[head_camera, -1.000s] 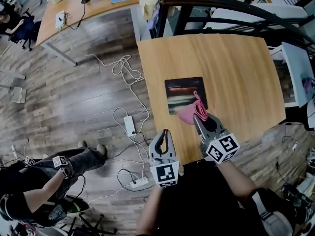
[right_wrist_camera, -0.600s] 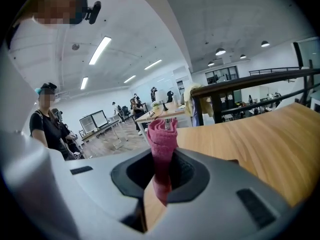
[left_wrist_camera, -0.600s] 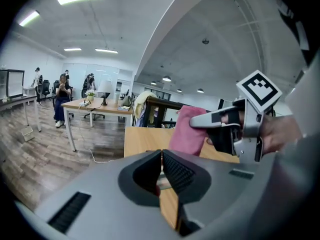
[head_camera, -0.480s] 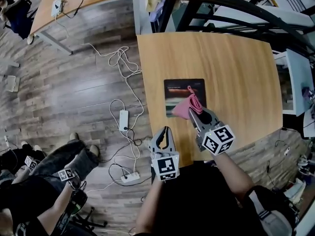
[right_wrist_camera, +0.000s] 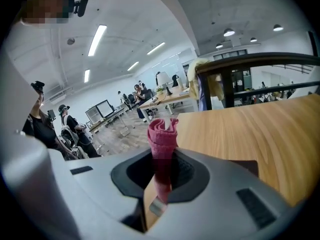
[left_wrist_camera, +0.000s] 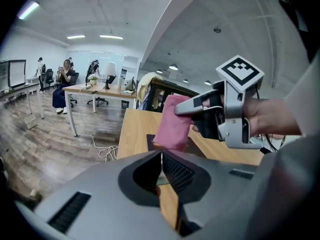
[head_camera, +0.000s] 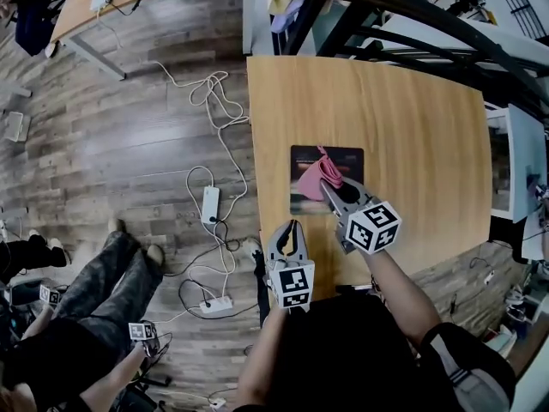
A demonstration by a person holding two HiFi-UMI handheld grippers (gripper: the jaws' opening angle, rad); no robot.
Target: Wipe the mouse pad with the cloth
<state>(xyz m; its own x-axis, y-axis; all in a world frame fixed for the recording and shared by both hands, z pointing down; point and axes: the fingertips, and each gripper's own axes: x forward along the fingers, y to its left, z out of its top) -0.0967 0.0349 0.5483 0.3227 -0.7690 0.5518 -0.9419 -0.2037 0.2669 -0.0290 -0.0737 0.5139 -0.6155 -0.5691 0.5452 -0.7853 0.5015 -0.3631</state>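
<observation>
The right gripper [right_wrist_camera: 161, 184] has its jaws clamped on the pink cloth [right_wrist_camera: 162, 134], which stands up between them as a folded bundle with its rolled edge past the tips. In the head view the cloth spreads out from the jaws over the left half of the dark mouse pad [head_camera: 345, 158]; the left gripper view shows its lower edge hanging down to the pad's surface, though actual contact cannot be confirmed. The pad lies flat near the left edge of the wooden table [head_camera: 412, 118], in the nearer half of the top. The left gripper [head_camera: 287, 228] has its jaws pressed together with nothing between them; it is held off the table's near-left corner, just beside the right gripper and below the pad in the head view. On the wood-plank floor left of the table lie a white power strip [head_camera: 210, 204] and loose white cables [head_camera: 214, 93], and a second person's legs [head_camera: 103, 290] show at the lower left
</observation>
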